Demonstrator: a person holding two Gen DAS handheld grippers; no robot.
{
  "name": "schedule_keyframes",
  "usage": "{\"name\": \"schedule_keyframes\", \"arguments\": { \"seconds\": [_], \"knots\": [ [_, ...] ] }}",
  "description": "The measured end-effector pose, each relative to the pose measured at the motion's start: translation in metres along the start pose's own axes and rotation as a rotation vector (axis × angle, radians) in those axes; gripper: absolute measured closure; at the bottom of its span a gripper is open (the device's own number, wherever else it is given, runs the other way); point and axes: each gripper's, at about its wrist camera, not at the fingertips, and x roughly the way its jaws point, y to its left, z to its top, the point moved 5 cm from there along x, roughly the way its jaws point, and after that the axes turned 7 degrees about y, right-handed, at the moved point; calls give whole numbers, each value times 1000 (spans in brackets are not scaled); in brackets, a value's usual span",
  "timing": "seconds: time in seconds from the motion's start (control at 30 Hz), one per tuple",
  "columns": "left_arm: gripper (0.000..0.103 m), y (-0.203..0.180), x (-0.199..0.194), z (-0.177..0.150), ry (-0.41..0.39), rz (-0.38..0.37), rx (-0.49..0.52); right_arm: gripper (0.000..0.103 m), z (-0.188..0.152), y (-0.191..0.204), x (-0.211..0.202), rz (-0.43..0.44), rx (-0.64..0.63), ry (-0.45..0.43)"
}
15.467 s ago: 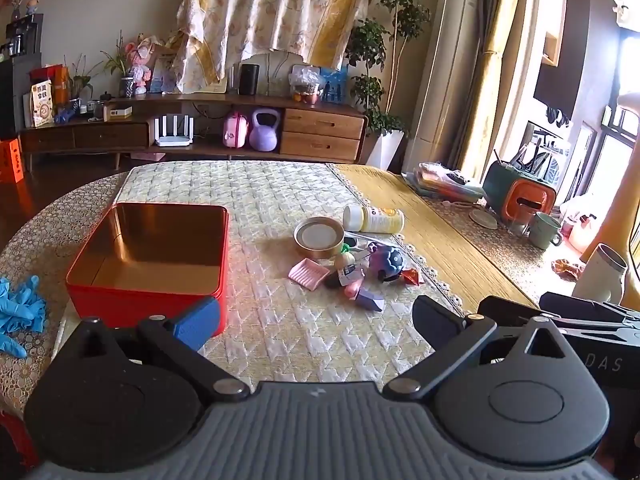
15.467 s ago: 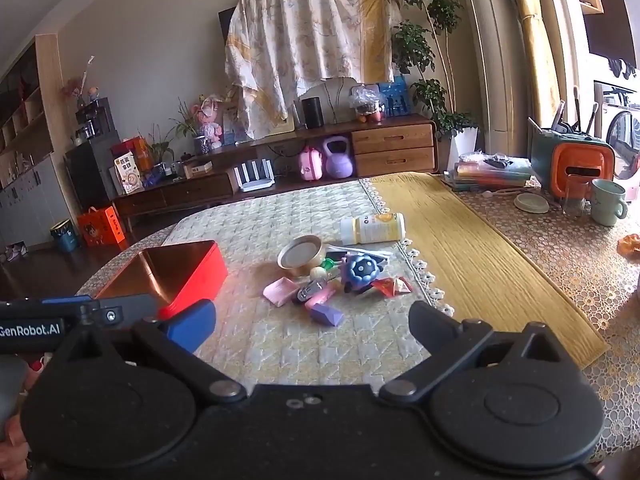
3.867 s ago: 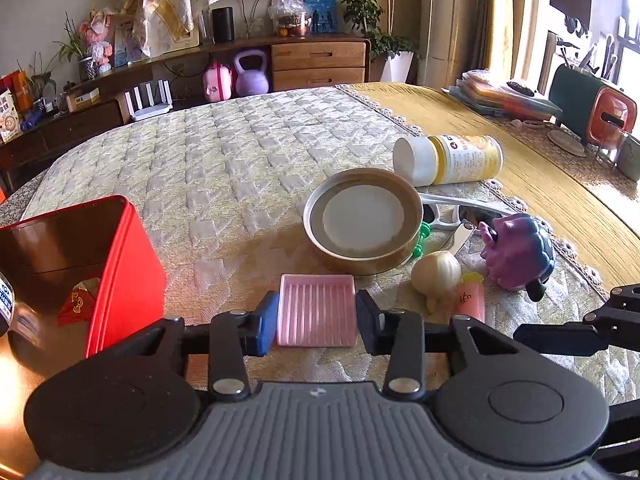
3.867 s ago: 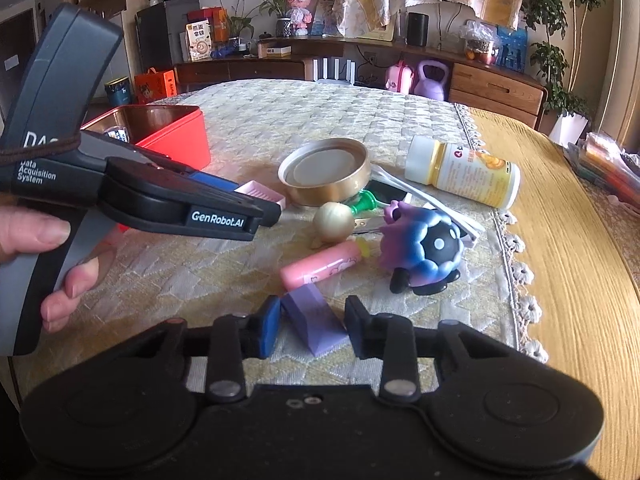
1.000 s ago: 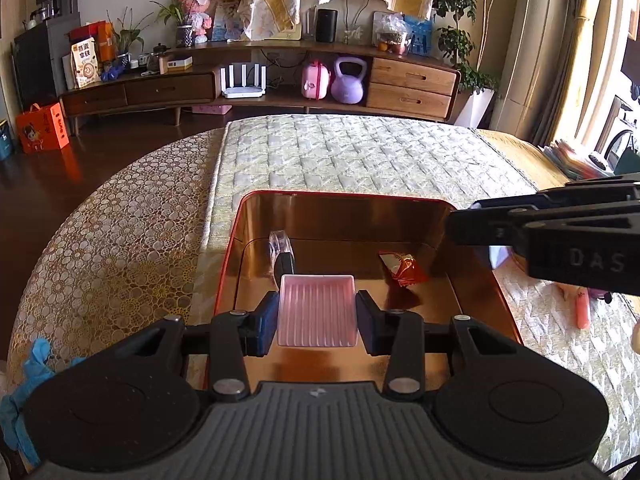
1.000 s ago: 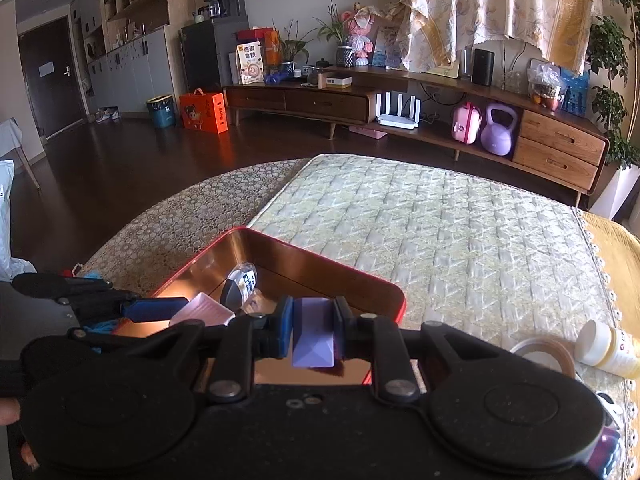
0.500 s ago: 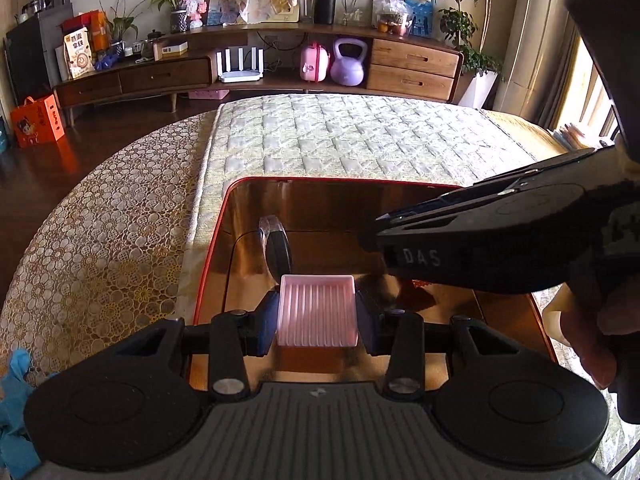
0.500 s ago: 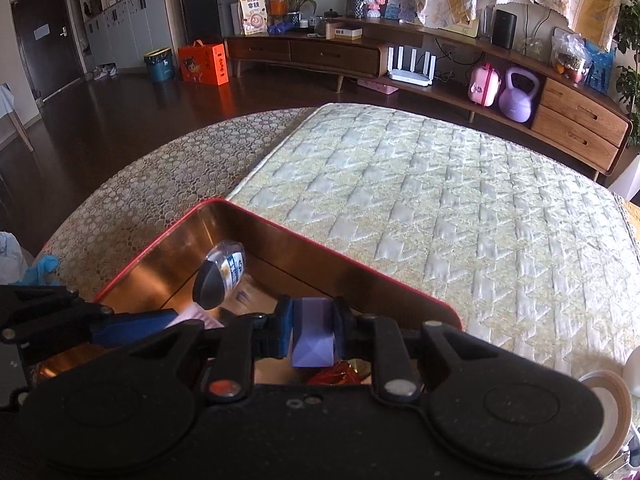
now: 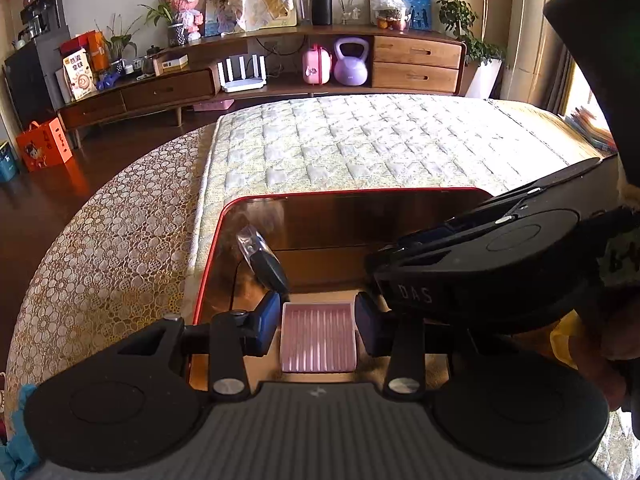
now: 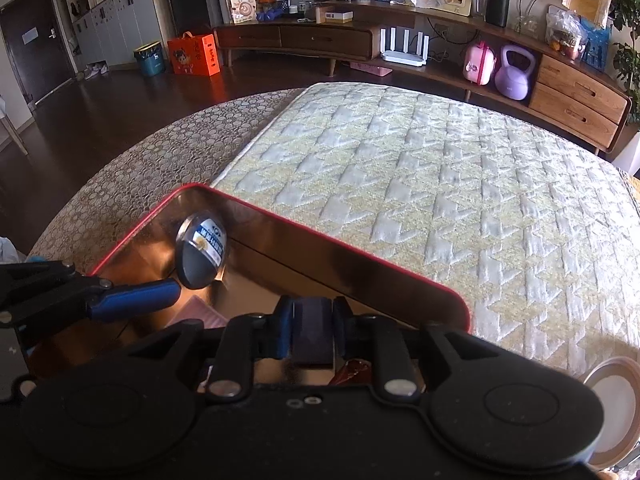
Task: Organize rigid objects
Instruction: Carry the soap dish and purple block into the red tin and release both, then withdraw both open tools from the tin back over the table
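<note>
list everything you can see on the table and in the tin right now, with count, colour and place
tin: 1, red outside, coppery inside, on the quilted mat
pink ribbed tray: 1, pink, between the left tool's pads, low in the tin
purple block: 1, purple, clamped in the right tool over the tin
round disc: 1, dark with blue-white label, leaning in the tin's corner
red wrapper: 1, red, tin floor
bowl: 1, tan, table right
left tool: 1, black, blue pads
right tool: 1, black, blue pads

red tin [image 9: 216, 240] with shiny copper inside sits on quilted mat. pink ribbed tray [image 9: 318, 337] lies flat low inside it, between blue pads. purple block [image 10: 312, 334] is clamped over the tin. round dark disc [image 10: 200, 250] leans on the tin's left wall. red wrapper [image 10: 352, 372] lies inside.
</note>
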Motion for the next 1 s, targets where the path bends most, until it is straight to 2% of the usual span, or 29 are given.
{"name": "schedule_keyframes", "arguments": {
  "seconds": [0.33, 0.6, 0.77, 1.0],
  "knots": [
    [62, 2, -2, 0, 6, -15, -26, 68, -3, 3, -17, 55, 22, -12],
    [60, 4, -16, -8, -2, -28, -60, 66, -15, 4, -39, 77, 28, -21],
    [52, 3, -32, -10, -25, -37, -71, 66, -21, 5, -59, 90, 33, -36],
    [51, -1, -57, -14, -53, -50, -73, 62, -29, 12, -91, 114, 31, -77]
  ]
}}
